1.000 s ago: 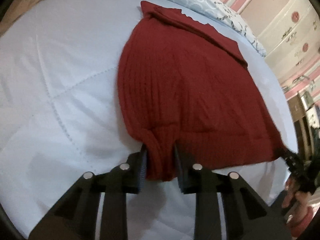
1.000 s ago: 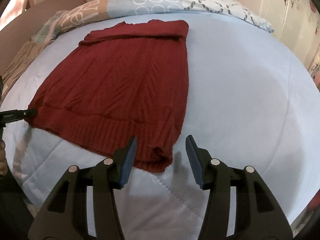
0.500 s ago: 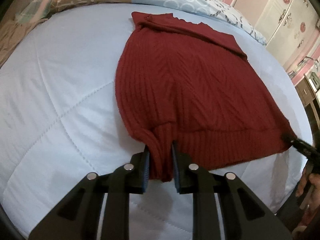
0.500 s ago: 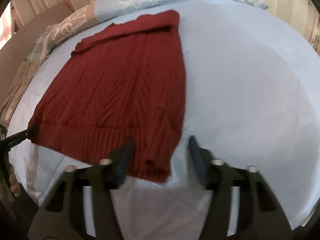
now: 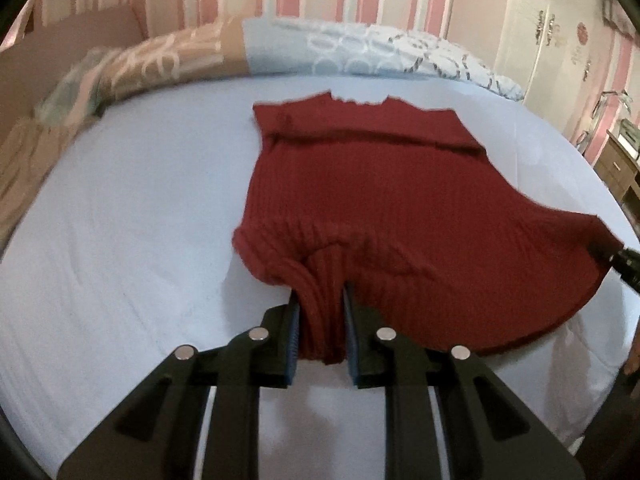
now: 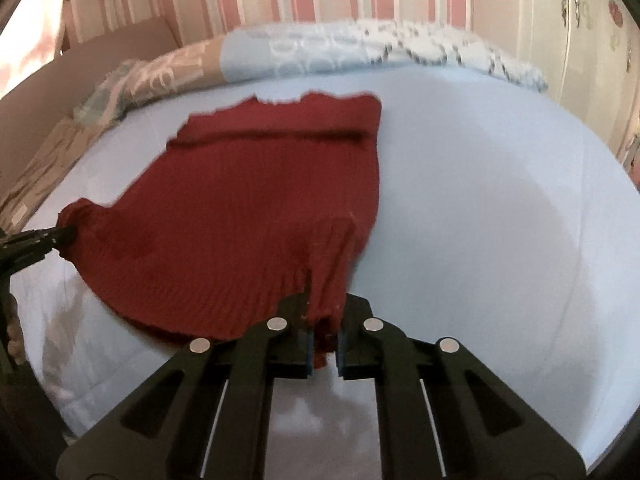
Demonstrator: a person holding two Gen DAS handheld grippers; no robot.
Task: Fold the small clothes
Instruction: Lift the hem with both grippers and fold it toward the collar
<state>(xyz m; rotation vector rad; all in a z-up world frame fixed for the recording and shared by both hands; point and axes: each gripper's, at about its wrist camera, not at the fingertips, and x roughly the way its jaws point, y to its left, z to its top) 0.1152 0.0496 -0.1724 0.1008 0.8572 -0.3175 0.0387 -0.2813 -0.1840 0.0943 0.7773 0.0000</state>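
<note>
A dark red ribbed knit top (image 5: 380, 192) lies on the pale blue bedspread (image 5: 120, 240), neckline toward the far pillows. My left gripper (image 5: 320, 304) is shut on the hem's left corner, which bunches between the pads and is lifted off the bed. In the right wrist view the same top (image 6: 256, 208) shows, and my right gripper (image 6: 323, 320) is shut on the hem's right corner, raised too. Each gripper also appears at the edge of the other's view: the right (image 5: 618, 266) and the left (image 6: 40, 240), both pinching the hem.
Patterned pillows (image 5: 280, 52) line the head of the bed against a pink striped wall. A white wardrobe (image 5: 560, 40) and a wooden bedside table (image 5: 618, 160) stand to the right. A hand (image 6: 10, 320) shows at the right wrist view's left edge. Bare bedspread (image 6: 500, 220) lies right of the top.
My right gripper closed on the hem's right corner. Both grippers rose, lifting the hem off the bed, and the views tilted up to show the wall.
</note>
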